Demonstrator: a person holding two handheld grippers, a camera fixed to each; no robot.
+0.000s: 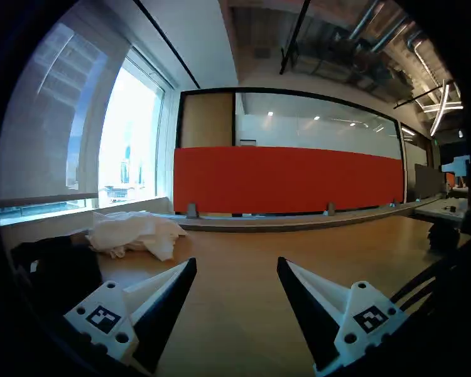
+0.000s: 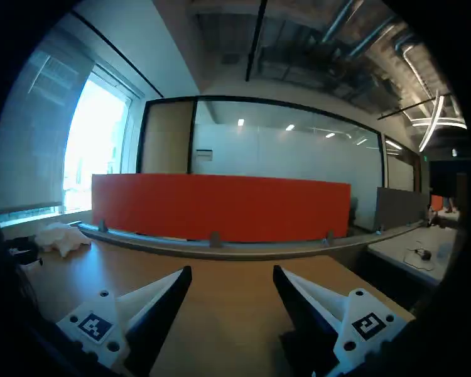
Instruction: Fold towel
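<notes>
**Both grippers open above the desk, towel unfolded**

The left gripper [image 1: 236,261] and the right gripper [image 2: 232,269] are both held low and roughly level over the pale wooden desktop [image 1: 336,242] [image 2: 229,314]. They point towards the long red partition panel [image 1: 286,179] [image 2: 216,207] at the desk's far edge. The jaws of each stand spread wide, with bare wood between them and nothing grasped.

*Markings.* Each white finger carries a square black-and-white coded marker [image 1: 103,318] [image 2: 95,327] near its base. A small notice [image 2: 204,154] on the wall behind the glass is too small to read.

*Task object.* The crumpled white cloth towel [image 1: 135,232] lies in a loose heap on the desktop by the bright window [image 1: 129,151] [image 2: 91,144], close to the near end of the red partition panel.

*Left gripper view.* The towel is near and large, ahead of the left-hand finger and apart from it. Beside the towel, at the picture's left edge, sits a dark shape [image 1: 53,270], possibly a bag; it is too shadowed to identify.

*Right gripper view.* The towel [image 2: 59,237] appears small at the far left, well apart from the fingers. To the right stands a neighbouring white desk [image 2: 417,242] with a thin cable lying on it, beneath exposed ceiling ducts [image 2: 336,44].
</notes>
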